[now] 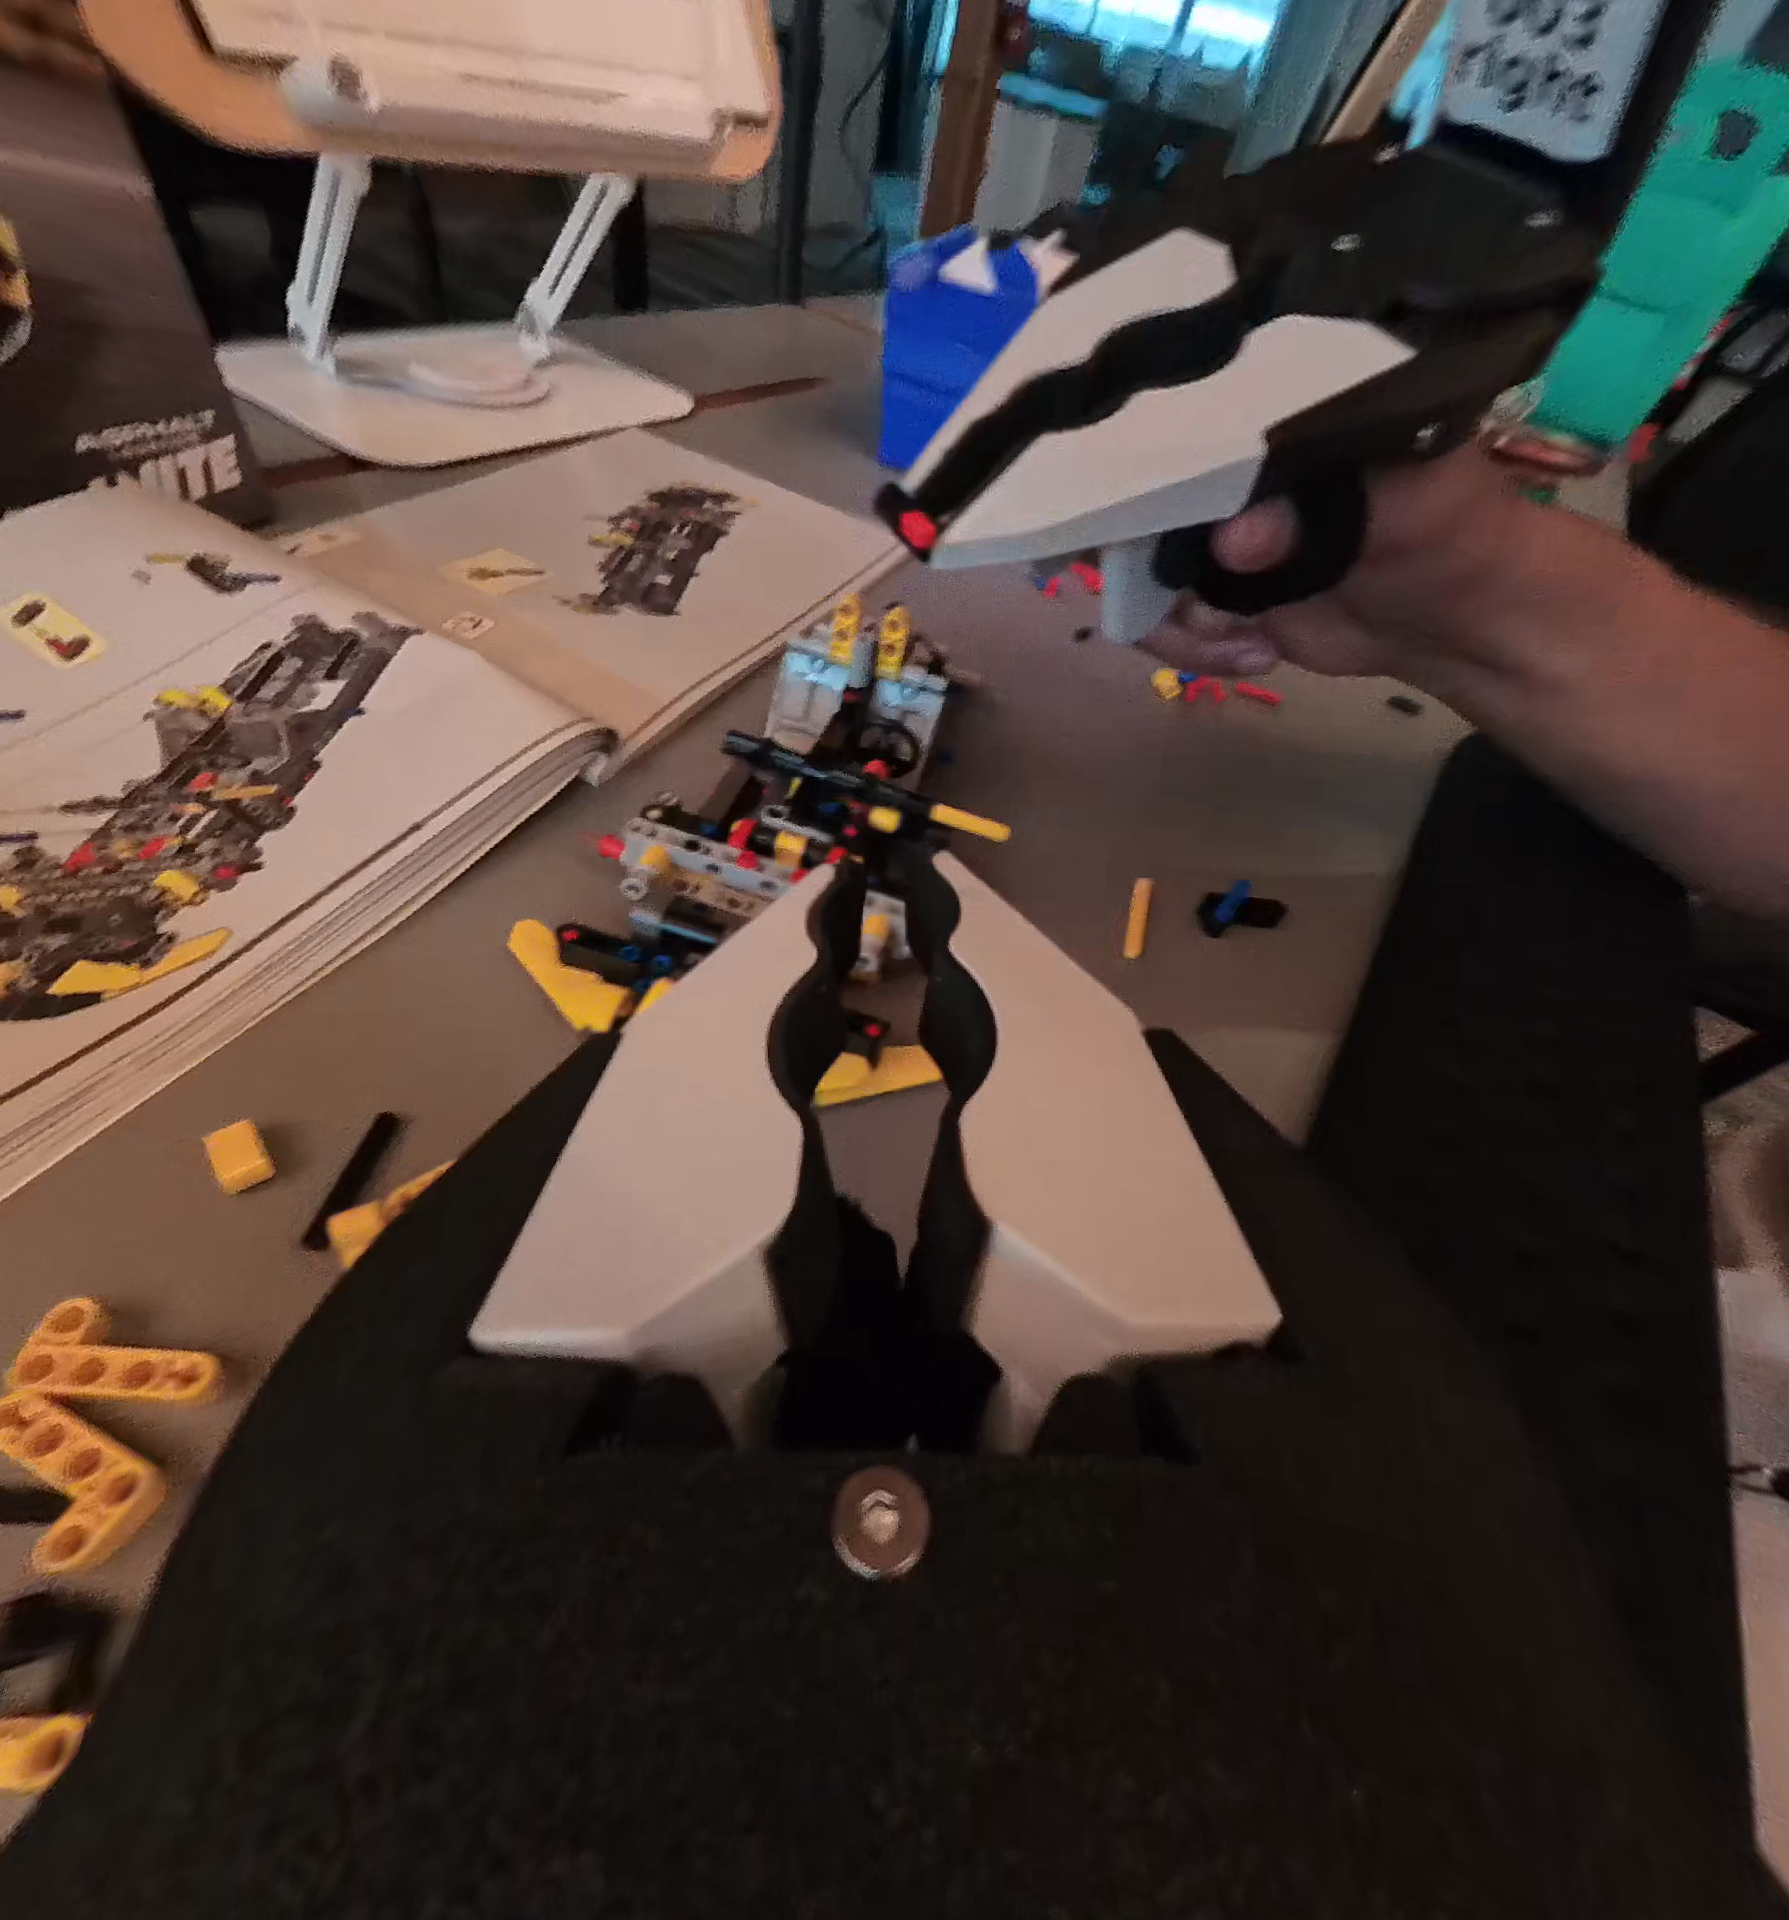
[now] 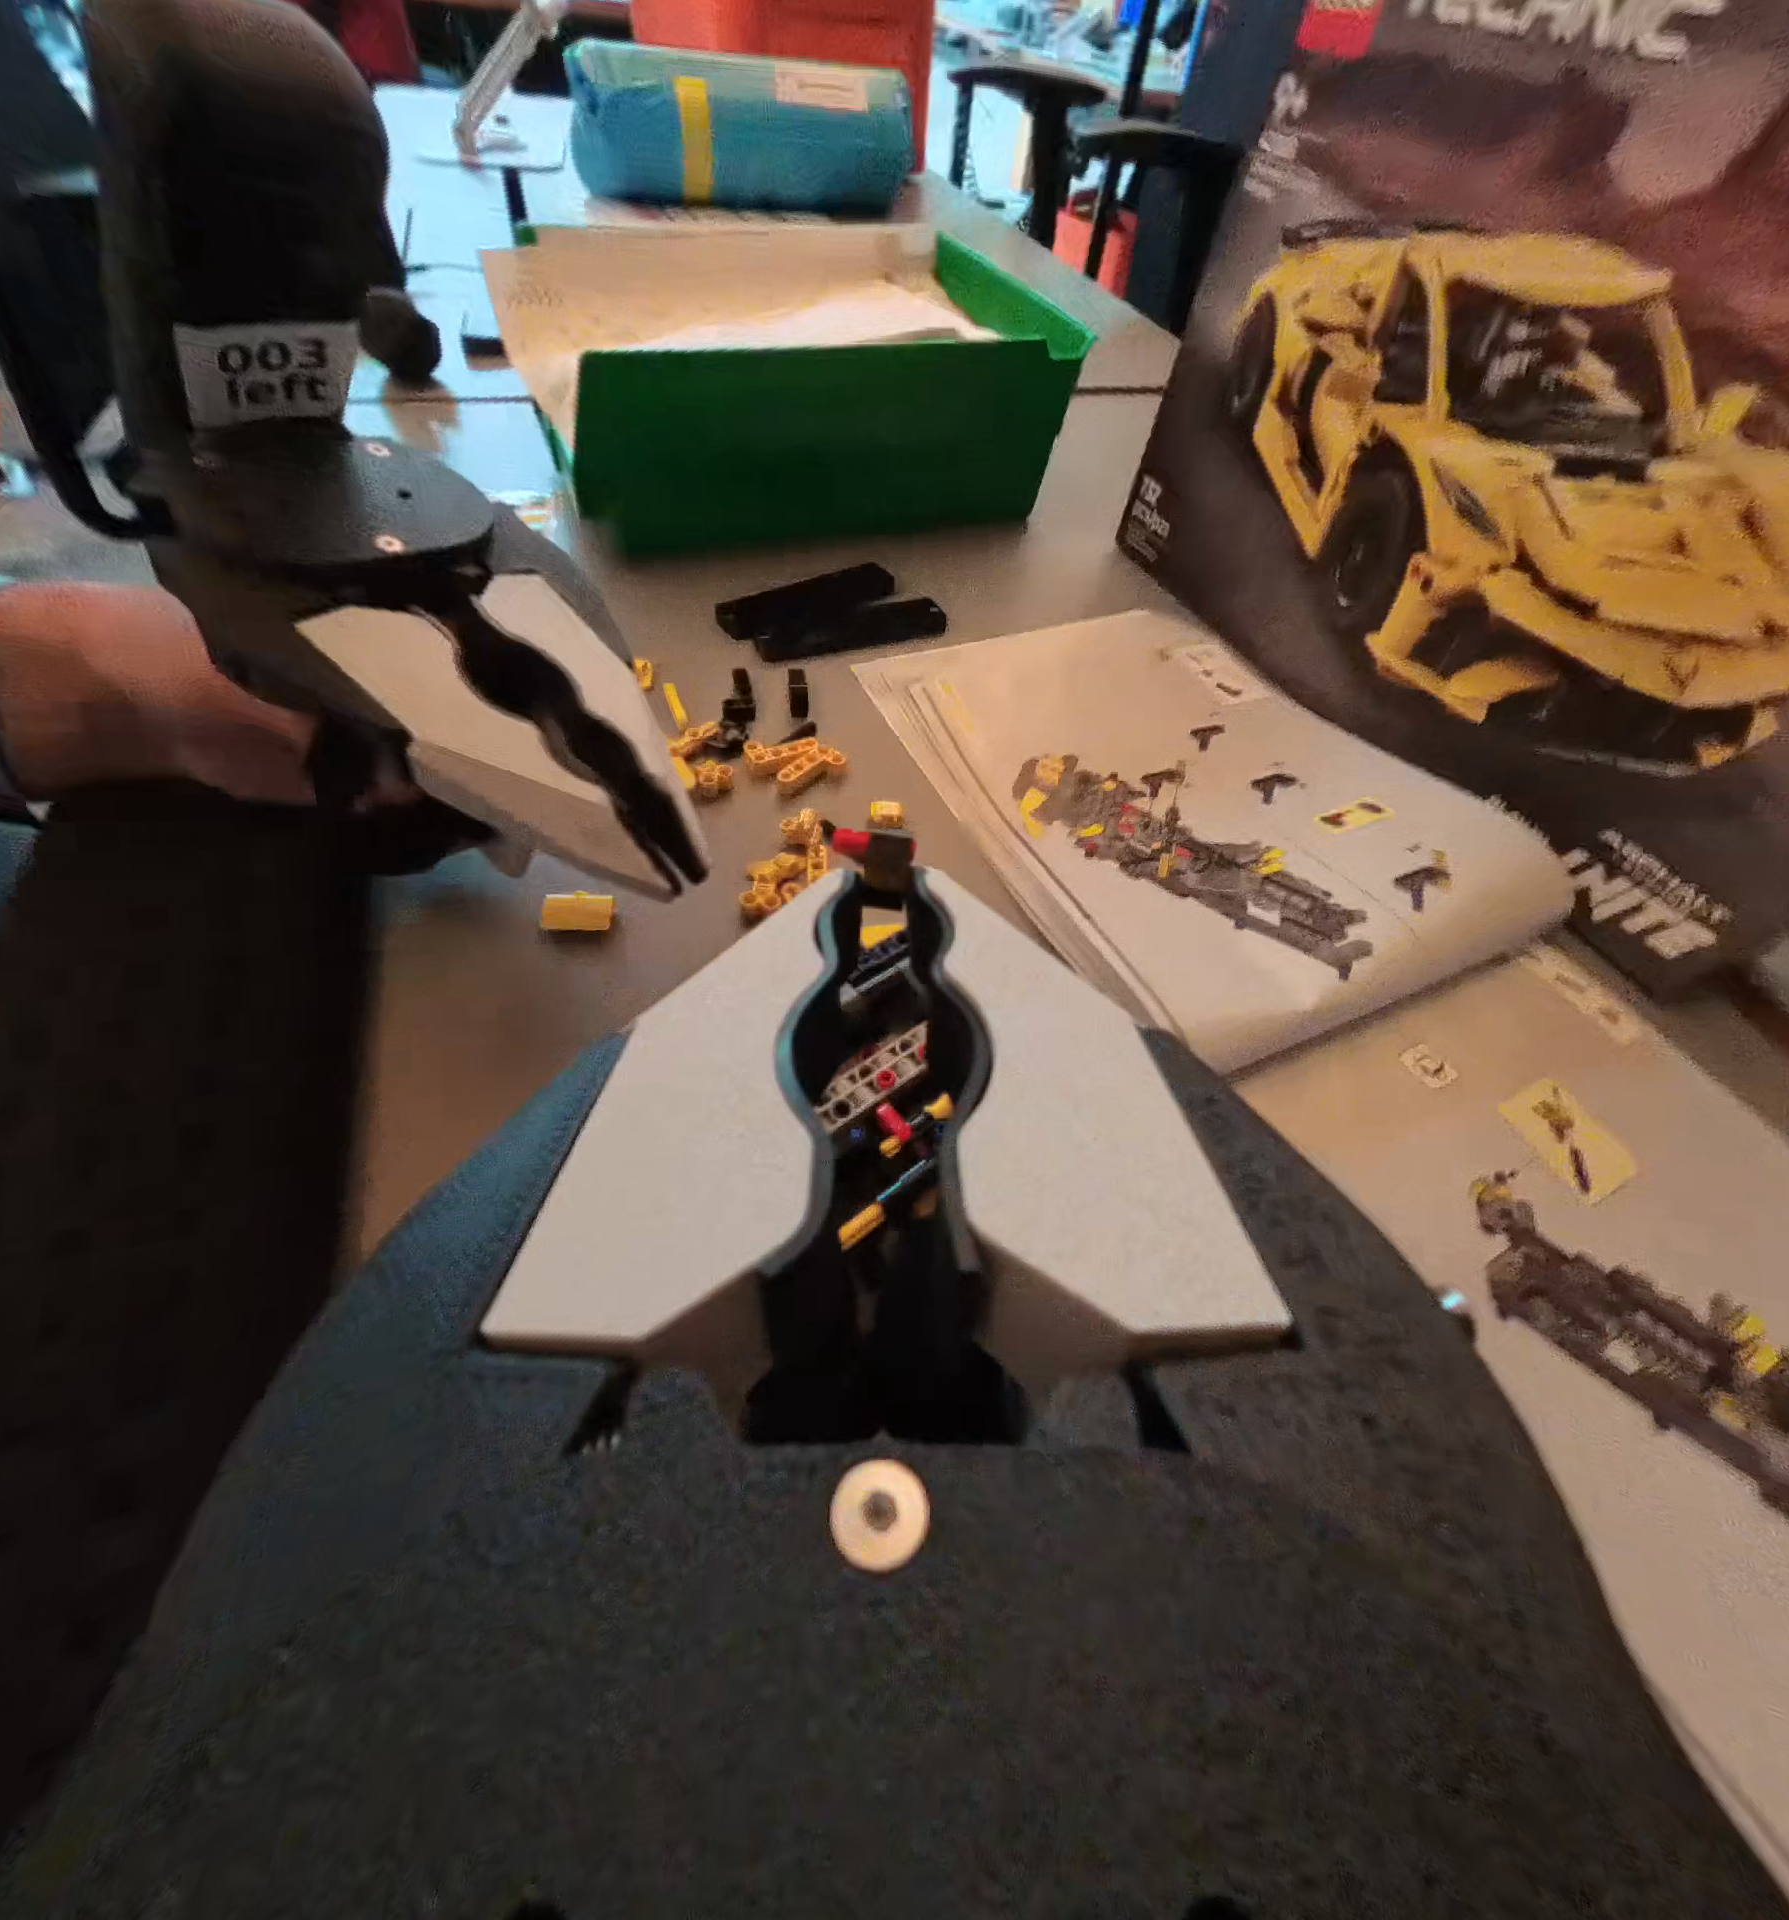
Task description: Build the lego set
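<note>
Right gripper: my right gripper (image 2: 882, 883) is clamped on a small black connector piece with a red pin (image 2: 874, 847), pinched at the very tips so the pin end stays free to push in.
Left gripper: my left gripper (image 1: 882, 883) has its tips close together with nothing between them that I can make out; it points at the half-built grey, black and yellow lego chassis (image 1: 776, 831), I judge to steady it.
Chassis: it lies on the grey table (image 1: 1233, 1039), just beside the open instruction booklet (image 1: 277, 790), below my right gripper's fingers.
Booklet: it lies open next to the chassis so each step can be checked against the build.
Loose parts: yellow angled beams (image 2: 791, 764) and black pins lie scattered on the far side of the chassis from me, near enough to pick.
Green bin: the green plastic bin (image 2: 817, 436) stands well beyond the chassis.
Box: the set's box with the yellow car picture (image 2: 1513, 468) stands upright behind the booklet, as a reference.
Next: I judge the piece needs lining up over a hole in the chassis.
</note>
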A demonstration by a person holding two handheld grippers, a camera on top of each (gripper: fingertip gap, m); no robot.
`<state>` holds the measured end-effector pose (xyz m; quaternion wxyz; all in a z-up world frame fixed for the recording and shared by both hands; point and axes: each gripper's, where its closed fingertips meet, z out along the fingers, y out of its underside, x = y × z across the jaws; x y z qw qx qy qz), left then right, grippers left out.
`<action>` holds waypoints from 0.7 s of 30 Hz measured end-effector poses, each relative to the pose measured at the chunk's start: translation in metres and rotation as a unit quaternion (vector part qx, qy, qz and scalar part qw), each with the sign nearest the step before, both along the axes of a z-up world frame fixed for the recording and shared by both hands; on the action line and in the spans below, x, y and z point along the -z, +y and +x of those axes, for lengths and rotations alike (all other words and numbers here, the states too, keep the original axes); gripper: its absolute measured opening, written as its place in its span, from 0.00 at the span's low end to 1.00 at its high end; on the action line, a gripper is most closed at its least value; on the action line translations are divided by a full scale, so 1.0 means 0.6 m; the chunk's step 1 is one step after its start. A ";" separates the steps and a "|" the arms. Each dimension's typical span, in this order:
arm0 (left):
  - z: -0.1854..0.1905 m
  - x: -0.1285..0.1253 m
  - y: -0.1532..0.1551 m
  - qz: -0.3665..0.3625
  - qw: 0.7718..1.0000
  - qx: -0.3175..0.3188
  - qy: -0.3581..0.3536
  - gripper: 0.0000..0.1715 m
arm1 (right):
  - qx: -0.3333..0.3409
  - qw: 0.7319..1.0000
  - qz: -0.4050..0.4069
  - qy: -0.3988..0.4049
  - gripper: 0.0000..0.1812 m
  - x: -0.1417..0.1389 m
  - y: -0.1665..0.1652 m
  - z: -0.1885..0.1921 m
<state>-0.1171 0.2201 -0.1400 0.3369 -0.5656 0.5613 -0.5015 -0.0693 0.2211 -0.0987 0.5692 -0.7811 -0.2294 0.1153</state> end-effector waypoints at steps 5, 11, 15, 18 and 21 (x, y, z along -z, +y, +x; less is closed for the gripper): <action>0.032 -0.026 0.050 0.022 0.999 -0.017 0.018 0.03 | 0.051 0.998 -0.007 0.021 0.04 0.009 0.019 0.035; 0.135 -0.090 0.179 0.065 0.991 -0.105 0.054 0.06 | 0.158 0.973 0.043 0.165 0.04 -0.044 0.090 0.101; 0.153 -0.076 0.196 -0.029 0.993 -0.118 -0.004 0.06 | 0.160 0.980 0.066 0.098 0.04 -0.026 0.085 0.108; 0.135 -0.066 0.147 -0.045 0.998 -0.029 -0.028 0.10 | 0.128 0.982 0.055 0.125 0.04 -0.009 0.066 0.081; 0.122 -0.082 0.089 0.038 0.995 0.066 -0.063 0.11 | 0.060 0.968 0.019 0.241 0.04 -0.028 0.056 0.051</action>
